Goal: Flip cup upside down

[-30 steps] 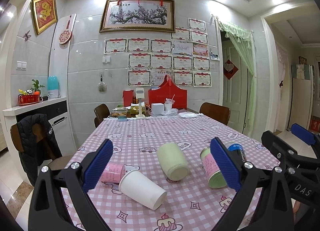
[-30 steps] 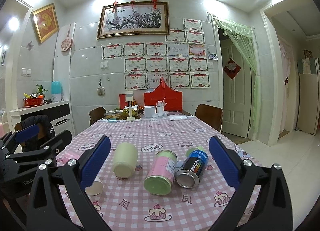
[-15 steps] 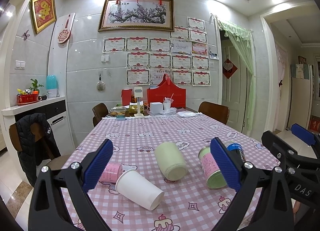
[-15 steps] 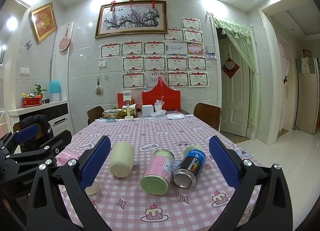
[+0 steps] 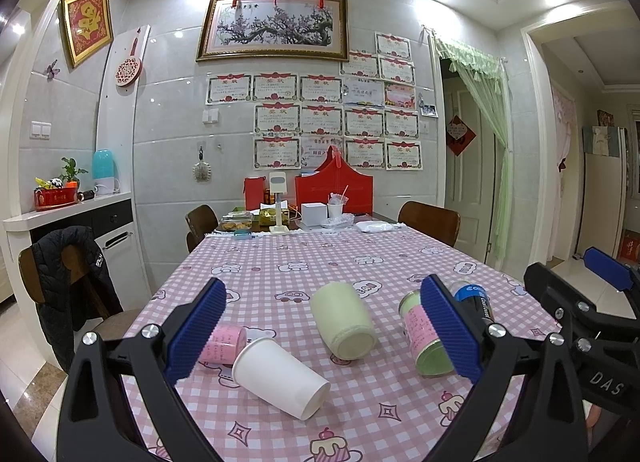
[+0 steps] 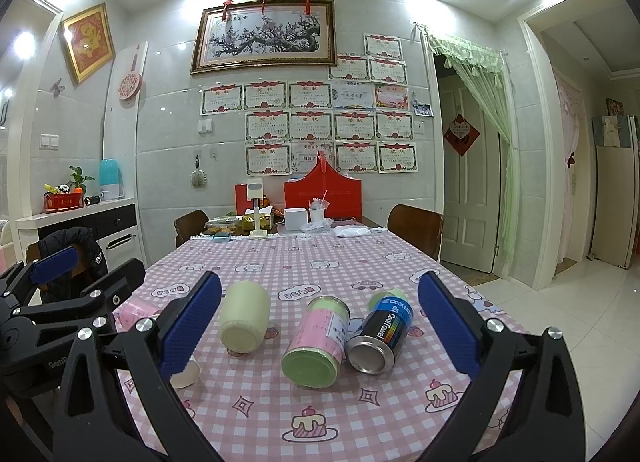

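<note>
With my left gripper (image 5: 320, 336) wide and empty, I should straddle the paper cup (image 5: 280, 372) lying on the counter (image 5: 280, 262), close gently, then turn it rim-down.

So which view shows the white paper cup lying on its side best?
The left wrist view: the white paper cup lies whole, unobstructed, between the open fingers. In the right wrist view only its end peeks out behind that gripper's left finger.

White paper cup (image 5: 280, 378) tipped over on my bench

Lying on its side, wide mouth facing away from me, base toward me.
</note>
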Available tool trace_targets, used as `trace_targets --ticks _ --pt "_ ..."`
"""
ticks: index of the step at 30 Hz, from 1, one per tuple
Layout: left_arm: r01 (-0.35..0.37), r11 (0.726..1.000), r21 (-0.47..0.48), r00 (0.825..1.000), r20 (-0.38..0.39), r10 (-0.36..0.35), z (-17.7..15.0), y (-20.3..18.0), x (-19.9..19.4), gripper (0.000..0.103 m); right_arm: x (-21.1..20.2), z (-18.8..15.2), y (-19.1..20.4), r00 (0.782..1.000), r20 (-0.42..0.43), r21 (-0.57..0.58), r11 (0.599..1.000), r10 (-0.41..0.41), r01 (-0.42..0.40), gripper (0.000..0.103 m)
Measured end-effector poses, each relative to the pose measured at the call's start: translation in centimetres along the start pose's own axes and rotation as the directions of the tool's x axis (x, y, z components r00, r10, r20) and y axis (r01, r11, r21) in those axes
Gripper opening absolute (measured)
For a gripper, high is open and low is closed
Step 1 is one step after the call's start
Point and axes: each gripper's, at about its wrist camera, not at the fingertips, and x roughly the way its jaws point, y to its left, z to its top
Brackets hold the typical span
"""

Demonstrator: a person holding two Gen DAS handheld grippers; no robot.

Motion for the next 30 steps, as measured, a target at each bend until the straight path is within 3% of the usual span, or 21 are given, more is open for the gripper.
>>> trace_targets --ticks 30 --pt "-0.007 1.000 0.008 0.999 -0.045 0.007 -0.6 -0.3 1.6 0.096 1.0 -0.4 -0.3 0.999 -0.031 0.002 1.000 -0.008 0.008 0.095"
